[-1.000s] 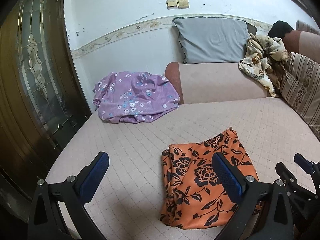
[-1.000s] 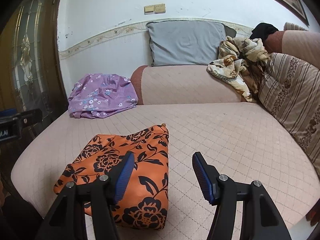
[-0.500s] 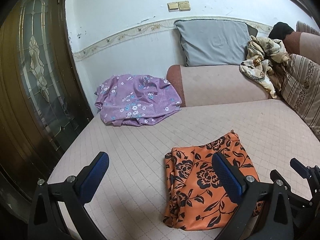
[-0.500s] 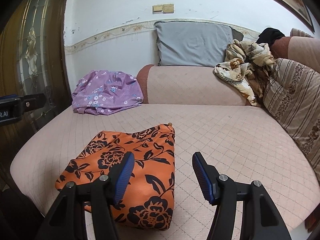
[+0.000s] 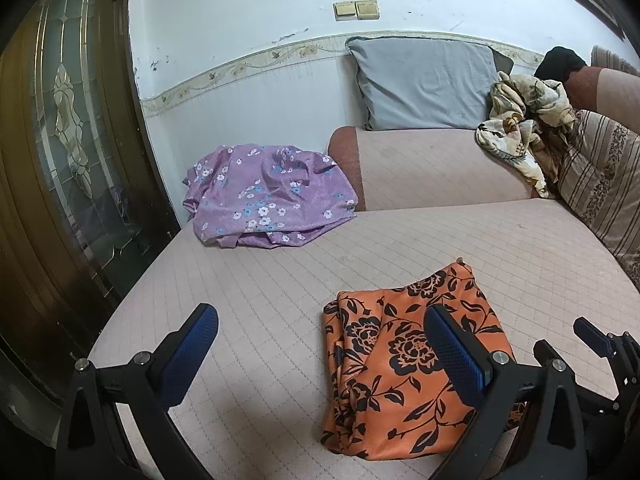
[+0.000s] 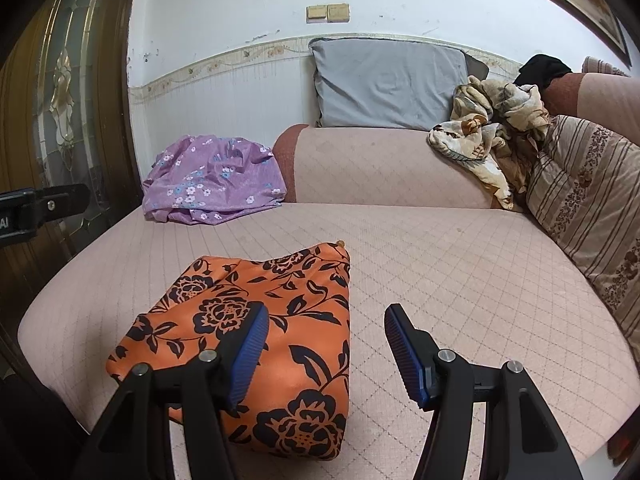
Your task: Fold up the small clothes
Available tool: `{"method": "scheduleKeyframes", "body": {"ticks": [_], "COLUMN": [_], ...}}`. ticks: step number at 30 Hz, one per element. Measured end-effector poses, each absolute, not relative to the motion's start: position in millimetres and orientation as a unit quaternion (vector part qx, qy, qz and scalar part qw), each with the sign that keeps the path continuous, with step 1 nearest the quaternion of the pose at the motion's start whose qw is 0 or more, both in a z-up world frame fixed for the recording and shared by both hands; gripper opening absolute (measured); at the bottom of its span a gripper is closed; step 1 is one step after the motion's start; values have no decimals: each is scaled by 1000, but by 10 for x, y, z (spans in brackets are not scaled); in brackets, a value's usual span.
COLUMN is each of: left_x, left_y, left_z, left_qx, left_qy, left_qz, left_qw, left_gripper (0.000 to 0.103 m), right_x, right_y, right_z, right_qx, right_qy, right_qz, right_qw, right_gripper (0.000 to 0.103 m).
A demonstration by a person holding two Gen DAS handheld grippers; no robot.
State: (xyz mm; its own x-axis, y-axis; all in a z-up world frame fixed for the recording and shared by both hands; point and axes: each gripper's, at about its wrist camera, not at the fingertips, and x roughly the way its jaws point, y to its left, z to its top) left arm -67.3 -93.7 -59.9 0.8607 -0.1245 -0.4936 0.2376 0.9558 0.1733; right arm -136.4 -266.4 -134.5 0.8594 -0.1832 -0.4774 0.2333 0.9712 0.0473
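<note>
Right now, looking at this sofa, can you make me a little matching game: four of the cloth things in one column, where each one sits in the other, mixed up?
Things:
1. orange flowered cloth
2. purple flowered cloth
3. grey pillow
4. beige patterned cloth

Places:
A. upright against the wall, behind the armrest
B. folded on the seat, nearest the grippers
C. crumpled on the armrest's right end, beside the striped cushion
D. bunched at the seat's far left corner

Pairs: 1-B, 2-D, 3-A, 4-C

Glossy orange floral cloth (image 6: 256,328), quilted matt sofa (image 6: 460,280)
</note>
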Motion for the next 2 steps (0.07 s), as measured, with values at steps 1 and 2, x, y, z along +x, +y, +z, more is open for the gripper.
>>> {"method": "scheduleKeyframes", "body": {"ticks": [1,2], "left_x": [-663,-640], "left_y": [-935,-927], "left_z": [-605,-614], "left_qx": [115,113], "left_qy": [245,245], "left_qz": [-97,-100], "left_qw": [958,958], "left_gripper": [102,102], "right_x": [-1361,-1356], "right_y": [-2672,-2693], "right_z": [-1347,-1346], "right_qx": [54,58], "right_qy": [243,243], "right_qz": [-108,-110], "right_qw": [963,962], "right_gripper": [64,64]}}
